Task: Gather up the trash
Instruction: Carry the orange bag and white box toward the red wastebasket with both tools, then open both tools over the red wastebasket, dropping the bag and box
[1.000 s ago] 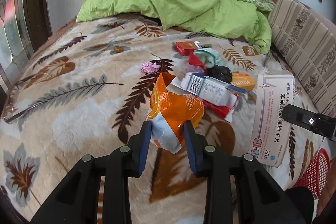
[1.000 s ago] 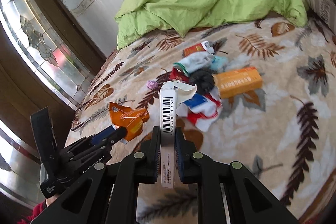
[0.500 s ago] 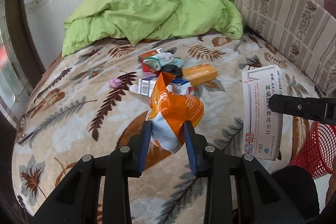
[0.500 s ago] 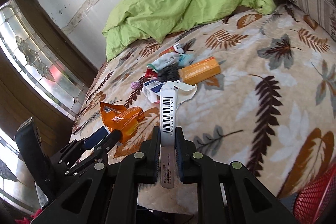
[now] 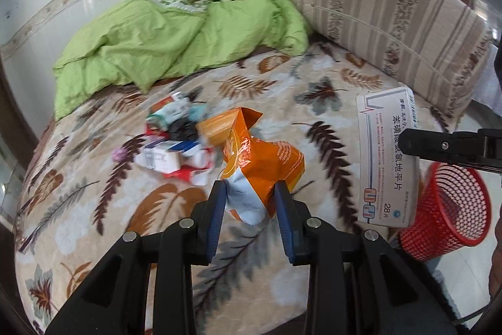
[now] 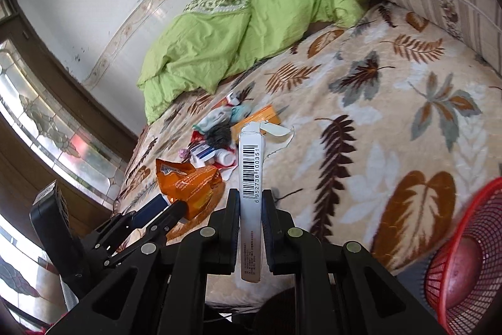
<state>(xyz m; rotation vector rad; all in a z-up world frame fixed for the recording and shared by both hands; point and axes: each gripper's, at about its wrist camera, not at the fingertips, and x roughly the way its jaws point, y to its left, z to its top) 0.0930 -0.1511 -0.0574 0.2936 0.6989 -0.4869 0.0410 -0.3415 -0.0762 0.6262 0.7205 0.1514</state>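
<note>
My left gripper (image 5: 251, 193) is shut on a crumpled orange and white snack bag (image 5: 260, 165), held above the bed. The right gripper (image 6: 251, 197) is shut on a flat white medicine box (image 6: 250, 171) with a barcode edge facing me; the left wrist view shows the same medicine box (image 5: 387, 159) from its broad face, printed in Chinese. A red mesh bin (image 5: 448, 212) stands on the floor off the bed's right edge, just beyond the box. In the right wrist view the red mesh bin (image 6: 464, 256) is at the lower right, and the left gripper (image 6: 171, 206) holds the bag at the lower left.
A pile of leftover litter (image 5: 175, 140) lies mid-bed: small boxes, an orange carton (image 6: 260, 116), socks and a pink scrap. A green quilt (image 5: 175, 33) is bunched at the far side. A striped cushion (image 5: 392, 18) lines the right. The leaf-patterned blanket (image 5: 78, 209) covers the bed.
Both grippers have pulled back from the litter pile toward the bed's right edge, each keeping its item. The red bin has come further into view and the pile looks farther off.
</note>
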